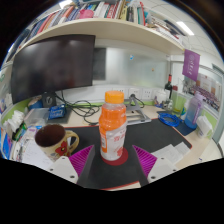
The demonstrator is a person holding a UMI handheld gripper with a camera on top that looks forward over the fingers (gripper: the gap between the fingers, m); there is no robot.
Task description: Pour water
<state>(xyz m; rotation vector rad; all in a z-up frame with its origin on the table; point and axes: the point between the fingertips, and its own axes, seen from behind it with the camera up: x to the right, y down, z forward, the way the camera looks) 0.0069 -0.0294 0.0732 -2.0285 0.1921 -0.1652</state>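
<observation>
— Standing how? Bottle (112,127) standing upright, long axis running straight up, orange cap topmost, base resting on a dark mat (150,132).

— Looking like what? Showing a clear plastic body, orange liquid filling it, a paper label wrapping the lower half with a red patch and small print too fine to read. Rounded shoulders narrowing toward a ribbed-looking cap.

— Sitting where? Just ahead of the gripper (112,160), centred over the gap between its fingers, not touching either.

— Fingers doing what? Spreading wide, magenta pads (80,158) facing inward, pinching nothing.

— Lying beside the bottle? Left of the bottle, a cream mug (55,142) with a reddish handle, glossy like ceramic, opening upward, near but apart. Behind and left of the bottle, a dark flat monitor (55,66), cables trailing below it. Above the bottle, a shelf (100,28) carrying upright books. Right of the bottle, blue boxes (175,121) and a purple poster (190,68) further back.
</observation>
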